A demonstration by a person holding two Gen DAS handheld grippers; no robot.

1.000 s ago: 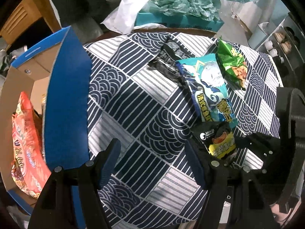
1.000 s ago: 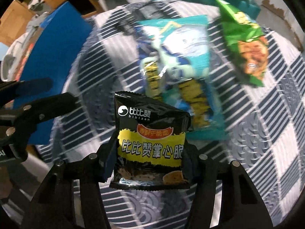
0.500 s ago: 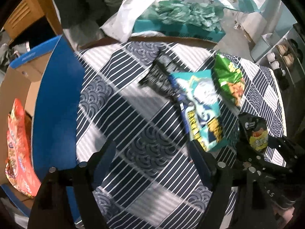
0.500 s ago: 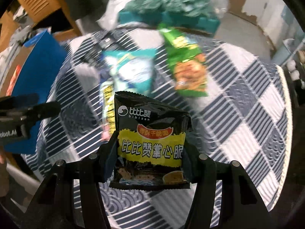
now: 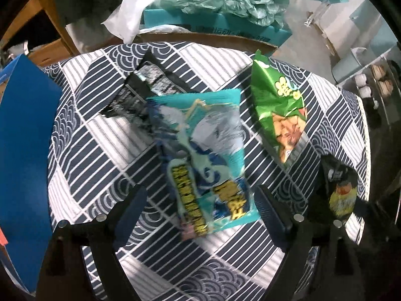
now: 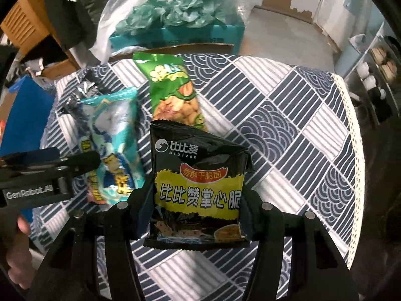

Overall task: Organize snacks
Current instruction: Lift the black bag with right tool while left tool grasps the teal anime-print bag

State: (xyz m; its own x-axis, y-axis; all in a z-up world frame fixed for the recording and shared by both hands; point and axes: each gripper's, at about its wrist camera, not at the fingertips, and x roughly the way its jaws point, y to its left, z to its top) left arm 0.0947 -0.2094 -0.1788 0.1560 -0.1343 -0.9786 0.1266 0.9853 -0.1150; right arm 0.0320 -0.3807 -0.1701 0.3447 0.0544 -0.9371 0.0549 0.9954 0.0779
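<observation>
My right gripper (image 6: 198, 210) is shut on a black and yellow snack packet (image 6: 198, 188) and holds it above the table; the packet also shows at the right edge of the left wrist view (image 5: 342, 193). My left gripper (image 5: 200, 210) is open and empty, its fingers either side of the near end of a teal snack bag (image 5: 205, 160) lying on the patterned tablecloth (image 5: 95, 155). A green snack bag (image 5: 280, 110) lies to its right and a black foil packet (image 5: 142, 92) behind it. The left gripper shows in the right wrist view (image 6: 62, 165).
A blue cardboard box (image 5: 22, 150) stands at the table's left edge. A teal box (image 5: 213, 22) filled with green wrapping and a white plastic bag (image 5: 132, 17) sit beyond the far edge. Shelving (image 6: 376, 80) stands to the right.
My left gripper has swung right, from beside the blue box to the teal bag. My right gripper has lifted and drawn back to the right with the black packet still held.
</observation>
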